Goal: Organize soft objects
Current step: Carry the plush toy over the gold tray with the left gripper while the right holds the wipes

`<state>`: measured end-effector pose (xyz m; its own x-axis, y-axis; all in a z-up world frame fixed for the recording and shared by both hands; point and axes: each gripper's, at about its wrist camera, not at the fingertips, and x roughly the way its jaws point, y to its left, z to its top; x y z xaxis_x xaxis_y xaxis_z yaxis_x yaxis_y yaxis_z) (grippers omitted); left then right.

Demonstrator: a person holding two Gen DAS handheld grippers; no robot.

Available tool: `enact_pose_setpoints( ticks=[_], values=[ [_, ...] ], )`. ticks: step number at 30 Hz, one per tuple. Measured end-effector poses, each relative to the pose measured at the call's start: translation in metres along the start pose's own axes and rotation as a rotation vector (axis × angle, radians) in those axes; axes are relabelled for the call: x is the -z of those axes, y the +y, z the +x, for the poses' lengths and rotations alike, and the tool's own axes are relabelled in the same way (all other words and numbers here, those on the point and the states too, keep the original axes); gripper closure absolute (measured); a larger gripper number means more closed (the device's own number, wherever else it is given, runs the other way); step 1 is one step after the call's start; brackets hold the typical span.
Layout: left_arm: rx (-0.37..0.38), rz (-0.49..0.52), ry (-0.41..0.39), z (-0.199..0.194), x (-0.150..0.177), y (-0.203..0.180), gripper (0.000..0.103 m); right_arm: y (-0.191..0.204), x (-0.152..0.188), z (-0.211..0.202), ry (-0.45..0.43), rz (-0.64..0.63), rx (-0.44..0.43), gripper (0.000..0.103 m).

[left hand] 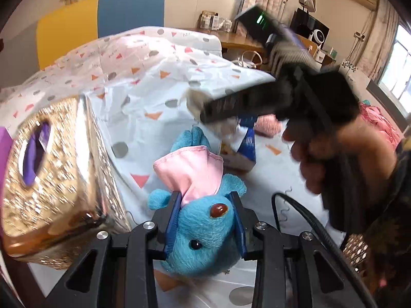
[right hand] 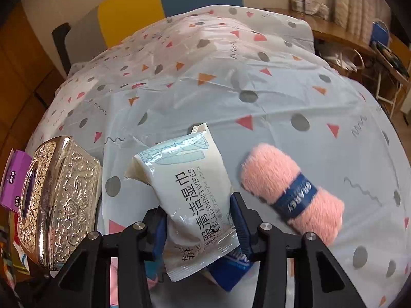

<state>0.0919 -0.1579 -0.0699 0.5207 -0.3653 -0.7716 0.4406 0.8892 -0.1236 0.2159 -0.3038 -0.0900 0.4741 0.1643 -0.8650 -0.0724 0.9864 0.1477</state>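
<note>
My left gripper has its blue pads pressed into the head of a fuzzy turquoise plush animal in a pink satin dress; the toy's lower body reaches away over the white tablecloth printed with grey dots and orange and red triangles, and its underside is hidden from me. My right gripper is clamped on a cream plastic pack of cleaning wipes, whose bottom end runs out of sight behind the jaws, over something blue I cannot identify. In the left wrist view that gripper and the hand holding it are smeared by blur. A pink fluffy yarn skein with a navy band lies just beside the pack on the cloth. An embossed gold metal tissue box sits at the left, with a purple carton half hidden behind it.
</note>
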Motion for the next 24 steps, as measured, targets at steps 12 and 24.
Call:
enact_pose_setpoints(
  ticks=[12,24],
  values=[
    [-0.131,-0.027,-0.186,-0.067,-0.054,0.024,0.067,0.030,0.010,0.008,-0.028,-0.195,0.111,0.058],
    [-0.339,-0.183,-0.336,-0.125,-0.086,0.121,0.067,0.084,0.037,0.036,0.044,-0.465,0.163,0.056]
  ],
)
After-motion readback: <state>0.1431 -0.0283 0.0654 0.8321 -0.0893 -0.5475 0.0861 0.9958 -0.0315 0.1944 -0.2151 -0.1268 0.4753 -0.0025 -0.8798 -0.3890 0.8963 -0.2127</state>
